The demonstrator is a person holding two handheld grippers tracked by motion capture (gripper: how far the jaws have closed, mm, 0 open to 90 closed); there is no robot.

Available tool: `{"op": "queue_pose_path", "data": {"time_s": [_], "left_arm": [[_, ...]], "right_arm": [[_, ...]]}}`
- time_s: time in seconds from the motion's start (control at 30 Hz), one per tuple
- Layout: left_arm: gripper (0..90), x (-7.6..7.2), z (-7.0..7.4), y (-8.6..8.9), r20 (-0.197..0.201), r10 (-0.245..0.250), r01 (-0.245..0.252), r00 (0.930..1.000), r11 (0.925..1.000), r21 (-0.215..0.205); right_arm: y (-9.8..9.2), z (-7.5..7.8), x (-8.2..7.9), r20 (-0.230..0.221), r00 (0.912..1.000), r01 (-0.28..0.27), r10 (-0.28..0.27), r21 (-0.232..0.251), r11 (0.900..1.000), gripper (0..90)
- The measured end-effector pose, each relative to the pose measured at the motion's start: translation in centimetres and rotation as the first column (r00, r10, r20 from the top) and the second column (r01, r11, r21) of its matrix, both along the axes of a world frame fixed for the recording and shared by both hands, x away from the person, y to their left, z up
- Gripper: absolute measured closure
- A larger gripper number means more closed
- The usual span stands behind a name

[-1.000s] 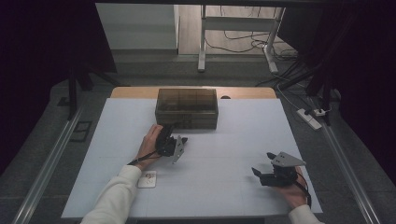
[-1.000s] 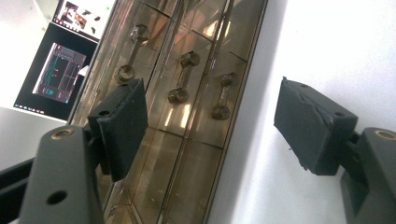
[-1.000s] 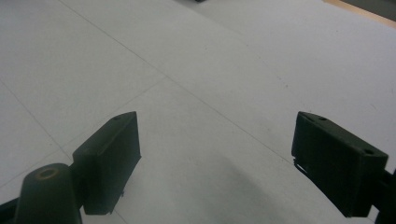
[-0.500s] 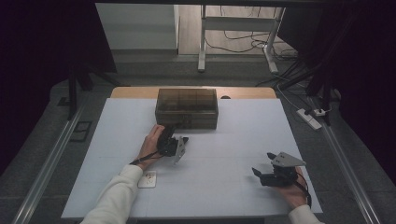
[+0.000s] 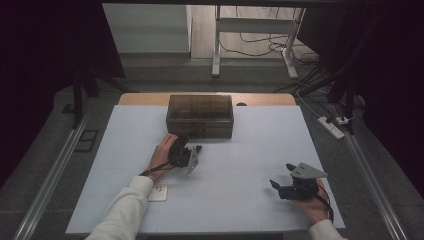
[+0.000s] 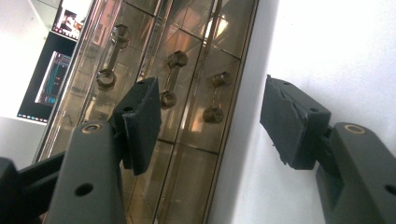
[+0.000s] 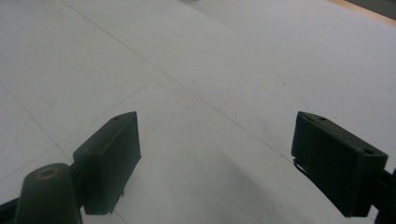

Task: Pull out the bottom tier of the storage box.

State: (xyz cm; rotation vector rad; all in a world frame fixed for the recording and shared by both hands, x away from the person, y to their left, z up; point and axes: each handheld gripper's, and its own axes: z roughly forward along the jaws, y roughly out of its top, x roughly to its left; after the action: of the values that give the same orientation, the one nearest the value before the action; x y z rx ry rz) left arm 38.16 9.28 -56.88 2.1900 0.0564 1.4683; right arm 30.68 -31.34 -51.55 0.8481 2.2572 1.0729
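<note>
Hovering left gripper [image 5: 192,150] rolled sideways beside the smoky box [image 5: 200,116], jaws narrowing, empty.

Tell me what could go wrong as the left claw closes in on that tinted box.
1. The left claw sits at the near lower edge of the tinted box, its jaws just narrowing with nothing between them. One pad overlaps the box, the other the white table; a close here may skid off the smooth wall.
2. A push could slide the box toward the table's far edge.
3. The right claw rests open, far off, so nothing steadies the box.
</note>
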Motion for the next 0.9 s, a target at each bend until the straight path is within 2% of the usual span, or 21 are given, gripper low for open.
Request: {"op": "queue_pose_path", "data": {"time_s": [0.57,0.9], "left_arm": [[42.9,0.38,-0.27,0.21,0.02,-0.013,0.013,0.9997,0.9997,0.022],[44.7,0.46,-0.36,0.29,0.023,-0.016,0.016,0.9996,0.9997,0.02]], "right_arm": [[-0.05,0.02,-0.06,-0.001,1.0,0.001,-0.001,-0.004,1.0,15.2],[-0.08,0.04,-0.1,-0.001,1.0,0.003,-0.003,-0.007,1.0,15.2]]}}
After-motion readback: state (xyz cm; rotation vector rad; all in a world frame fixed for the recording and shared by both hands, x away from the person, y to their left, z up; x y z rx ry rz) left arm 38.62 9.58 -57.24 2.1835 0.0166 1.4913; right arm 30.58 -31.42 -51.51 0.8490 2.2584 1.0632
